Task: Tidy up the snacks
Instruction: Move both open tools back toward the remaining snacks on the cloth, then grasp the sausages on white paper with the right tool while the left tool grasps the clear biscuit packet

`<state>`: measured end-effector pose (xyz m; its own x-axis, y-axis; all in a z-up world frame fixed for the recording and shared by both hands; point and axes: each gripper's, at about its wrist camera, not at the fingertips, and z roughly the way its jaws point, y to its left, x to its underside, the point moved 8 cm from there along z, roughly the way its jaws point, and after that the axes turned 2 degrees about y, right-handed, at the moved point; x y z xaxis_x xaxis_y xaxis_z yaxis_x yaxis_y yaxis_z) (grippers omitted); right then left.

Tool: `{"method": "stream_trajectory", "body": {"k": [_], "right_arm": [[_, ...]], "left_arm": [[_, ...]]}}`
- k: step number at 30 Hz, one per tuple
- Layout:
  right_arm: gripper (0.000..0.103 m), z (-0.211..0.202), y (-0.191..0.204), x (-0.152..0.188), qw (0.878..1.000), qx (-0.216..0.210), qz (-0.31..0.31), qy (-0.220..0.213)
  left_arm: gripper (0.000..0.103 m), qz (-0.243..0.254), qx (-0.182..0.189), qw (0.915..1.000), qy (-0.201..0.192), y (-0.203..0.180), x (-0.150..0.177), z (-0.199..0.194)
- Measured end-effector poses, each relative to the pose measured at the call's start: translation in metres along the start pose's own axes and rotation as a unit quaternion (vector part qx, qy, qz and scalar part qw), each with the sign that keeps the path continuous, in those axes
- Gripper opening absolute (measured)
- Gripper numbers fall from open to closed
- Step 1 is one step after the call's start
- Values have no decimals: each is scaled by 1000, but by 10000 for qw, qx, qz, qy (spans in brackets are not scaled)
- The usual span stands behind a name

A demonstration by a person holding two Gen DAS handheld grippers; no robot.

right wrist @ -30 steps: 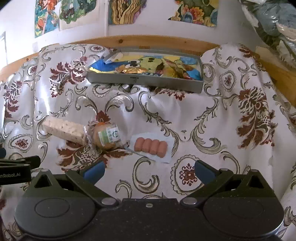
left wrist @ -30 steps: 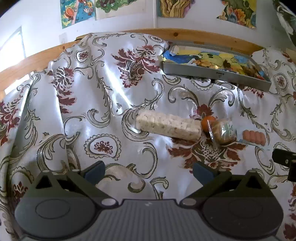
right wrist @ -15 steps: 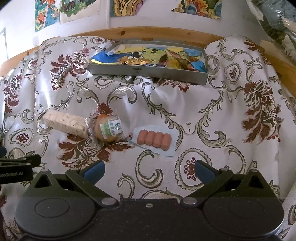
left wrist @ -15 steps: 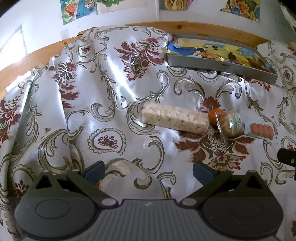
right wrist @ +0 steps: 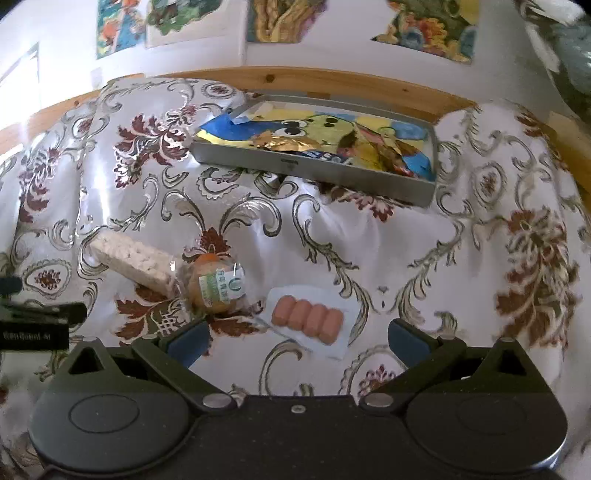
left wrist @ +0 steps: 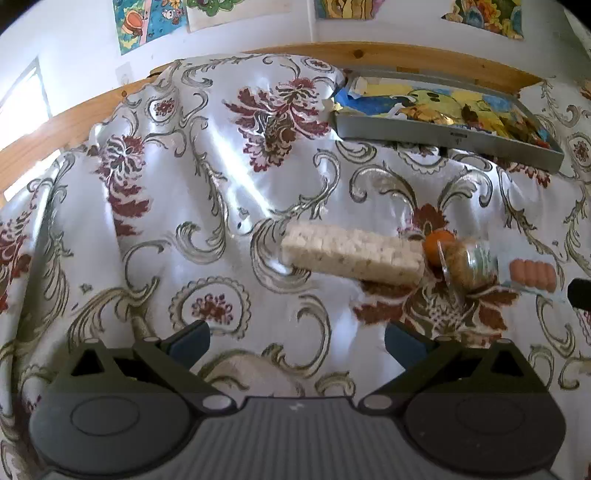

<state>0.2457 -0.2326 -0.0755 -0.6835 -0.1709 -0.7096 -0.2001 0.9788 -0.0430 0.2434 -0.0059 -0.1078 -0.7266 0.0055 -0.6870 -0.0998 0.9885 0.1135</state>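
1. We see both the left gripper and the right gripper spread wide, holding nothing.
2. Rice bar, wrapped bun and sausages lie mid-tablecloth; the tray sits at its far edge.

Daylight pours in from a window on the left, streaking glare across the shiny tablecloth. Fisheye bending curves the wooden rail; the wall pictures in the right view smear with blur.

Faint "Robot.AI"-like lettering on the left tongs; tray and bun wrapper print unreadable.
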Motion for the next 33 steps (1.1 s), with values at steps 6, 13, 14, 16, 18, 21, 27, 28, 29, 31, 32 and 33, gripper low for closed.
{"method": "stream_trajectory", "body": {"k": [6,13,14,16,18,21,27,28,29,31,32,33], "right_arm": [[102,13,-9,-9,9972,61,-731,-127],[102,26,-21,-13,9950,-264,-948,-179],[102,28,-21,-12,9946,-284,-983,-174],[102,33,-23,-12,9940,-321,-1034,-150],[102,39,-22,-12,9928,-450,-1106,-81],[102,49,-20,-8,9901,-555,-1288,56],[102,67,-23,-2,9841,-503,-1690,191],[102,70,-25,-2,9839,-511,-1698,211],[102,73,-27,-3,9841,-541,-1672,240],[102,79,-31,-3,9847,-668,-1579,313],[102,82,-31,-3,9846,-721,-1553,345],[102,84,-31,-2,9842,-779,-1547,373]], "left_arm": [[103,14,-20,10000,-94,-8,-16,7],[103,194,192,9990,-341,-26,-34,13],[103,253,247,9987,-356,-29,-36,15],[103,393,381,9977,-396,-38,-41,19],[103,605,570,9955,-461,-49,-46,22],[103,934,857,9903,-566,-66,-52,24],[103,1644,1436,9740,-609,-98,-57,32],[103,1726,1548,9711,-565,-103,-57,34],[103,1792,1627,9689,-519,-106,-56,36],[103,1953,1775,9636,-421,-113,-54,40],[103,2027,1829,9612,-388,-115,-54,42],[103,2077,1865,9595,-379,-118,-54,43]]}}
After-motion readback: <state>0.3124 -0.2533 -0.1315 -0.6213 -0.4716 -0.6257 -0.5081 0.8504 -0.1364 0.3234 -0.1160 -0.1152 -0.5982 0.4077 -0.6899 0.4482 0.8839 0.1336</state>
